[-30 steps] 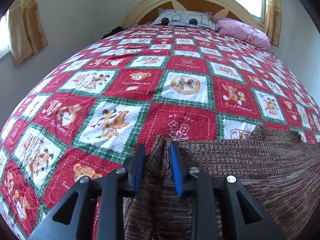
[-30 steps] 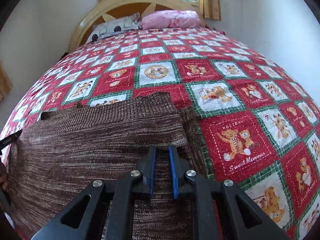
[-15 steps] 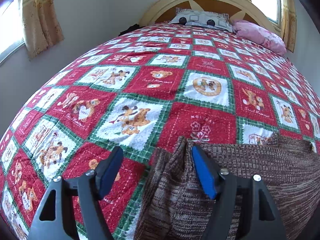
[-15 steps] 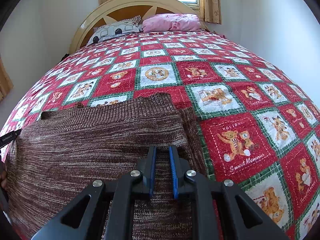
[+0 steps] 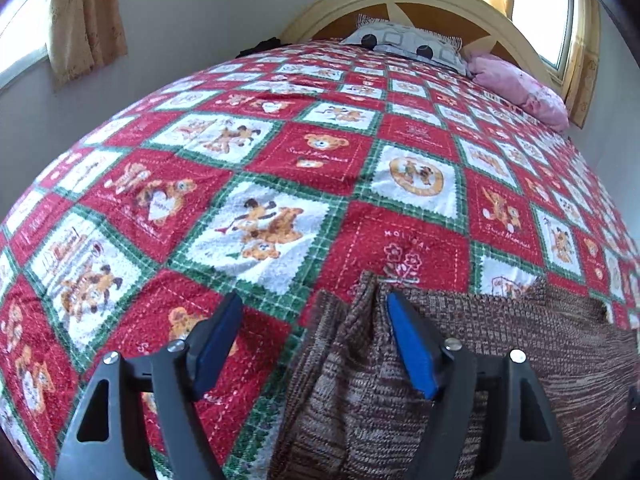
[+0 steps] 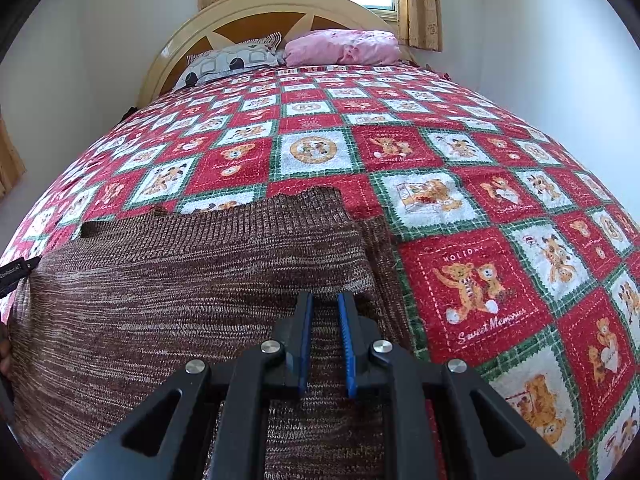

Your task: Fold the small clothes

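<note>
A brown knit garment (image 5: 500,340) lies flat on the near end of the bed. Its left edge is bunched into a raised ridge. My left gripper (image 5: 316,304) straddles that ridge with its jaws opening, and the blue pads (image 5: 408,344) do not press the fabric. In the right wrist view the same garment (image 6: 200,280) spreads to the left, with a folded layer along its right side. My right gripper (image 6: 325,300) is shut on the knit fabric near that right edge, low over the bed.
A red, green and white teddy-bear quilt (image 5: 280,168) covers the whole bed. A patterned pillow (image 6: 232,62) and a pink pillow (image 6: 344,46) lie by the arched headboard (image 6: 260,12). Walls stand close on both sides, with curtained windows (image 5: 86,16).
The left gripper has let go of the garment's left edge and its jaws have spread wide, rolling a little. The fabric ridge stays standing between them. The right gripper has not moved.
</note>
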`<state>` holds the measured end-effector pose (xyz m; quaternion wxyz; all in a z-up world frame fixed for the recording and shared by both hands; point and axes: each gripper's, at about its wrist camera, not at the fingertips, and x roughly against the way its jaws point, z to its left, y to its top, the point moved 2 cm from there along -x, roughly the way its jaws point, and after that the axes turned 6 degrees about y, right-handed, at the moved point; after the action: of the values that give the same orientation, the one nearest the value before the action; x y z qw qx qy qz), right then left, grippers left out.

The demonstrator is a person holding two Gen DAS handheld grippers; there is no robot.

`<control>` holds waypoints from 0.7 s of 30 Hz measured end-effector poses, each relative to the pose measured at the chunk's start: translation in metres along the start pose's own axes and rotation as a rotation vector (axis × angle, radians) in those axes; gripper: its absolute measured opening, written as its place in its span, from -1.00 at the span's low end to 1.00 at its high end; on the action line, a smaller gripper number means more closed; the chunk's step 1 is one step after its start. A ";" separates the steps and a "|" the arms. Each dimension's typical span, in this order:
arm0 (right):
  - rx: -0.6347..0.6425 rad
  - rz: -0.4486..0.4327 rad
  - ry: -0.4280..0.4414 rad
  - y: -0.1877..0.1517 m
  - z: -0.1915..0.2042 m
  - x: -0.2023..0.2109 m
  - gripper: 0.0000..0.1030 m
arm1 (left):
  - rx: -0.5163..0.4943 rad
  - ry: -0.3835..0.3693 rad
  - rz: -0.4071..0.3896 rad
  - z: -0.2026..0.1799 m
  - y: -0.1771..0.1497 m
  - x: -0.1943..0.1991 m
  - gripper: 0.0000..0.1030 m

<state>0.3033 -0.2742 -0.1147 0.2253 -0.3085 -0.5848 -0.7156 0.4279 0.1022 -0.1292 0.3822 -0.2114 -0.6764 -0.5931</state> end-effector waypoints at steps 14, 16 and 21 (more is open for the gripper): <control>-0.002 -0.016 -0.032 0.000 -0.002 0.003 -0.73 | 0.098 -0.392 0.096 0.039 -0.053 0.069 0.52; 0.000 -0.017 -0.033 0.000 -0.002 0.003 -0.73 | 0.032 -0.378 0.087 0.027 -0.055 0.068 0.52; -0.003 -0.018 -0.032 0.000 -0.002 0.003 -0.73 | -0.118 -0.253 0.105 -0.007 -0.058 0.050 0.70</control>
<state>0.3010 -0.2759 -0.1125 0.2091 -0.3152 -0.5898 -0.7135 0.3565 0.0747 -0.1278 0.3114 -0.3418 -0.6711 -0.5795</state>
